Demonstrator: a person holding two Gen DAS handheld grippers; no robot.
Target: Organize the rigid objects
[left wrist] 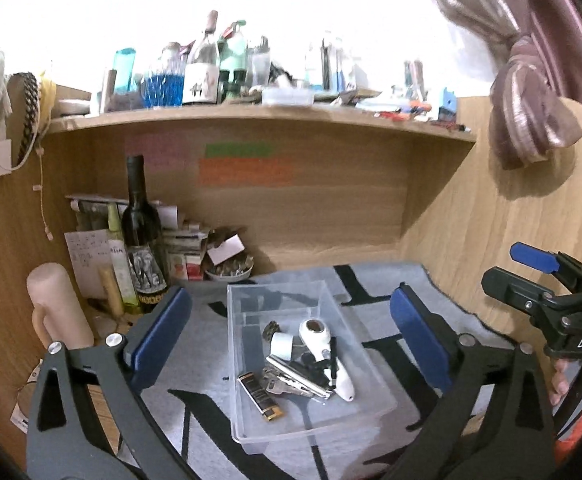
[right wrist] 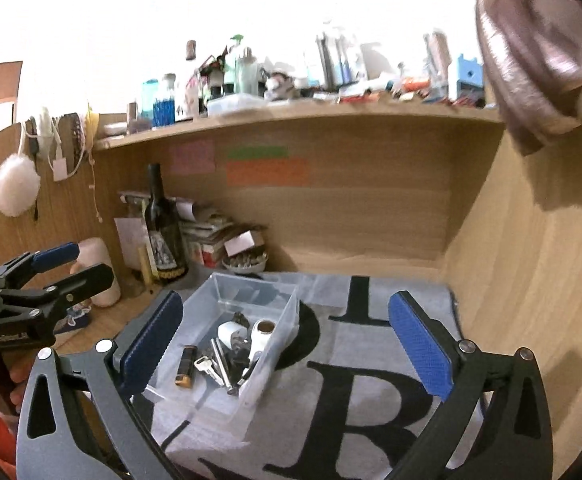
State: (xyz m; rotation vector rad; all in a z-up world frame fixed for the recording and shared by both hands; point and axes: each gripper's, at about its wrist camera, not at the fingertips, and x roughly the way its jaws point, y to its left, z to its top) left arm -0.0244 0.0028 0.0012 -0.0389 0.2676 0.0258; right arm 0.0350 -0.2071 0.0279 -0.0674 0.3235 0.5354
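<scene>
A clear plastic bin (left wrist: 311,360) sits on the grey mat (left wrist: 391,344) with black letters, holding a white handheld device (left wrist: 327,356), a roll of white tape (left wrist: 282,345), keys (left wrist: 279,384) and a black-and-gold lighter (left wrist: 259,397), while the left gripper (left wrist: 291,340) and right gripper (right wrist: 287,344) hover above, jaws spread wide and empty.

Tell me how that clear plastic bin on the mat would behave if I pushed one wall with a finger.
The clear plastic bin looks thin-walled, so the wall may flex before it moves. It sits on a fabric mat, which would probably drag rather than let it glide. The load, such as the white handheld device and lighter, seems light, so tipping is unlikely.
</scene>
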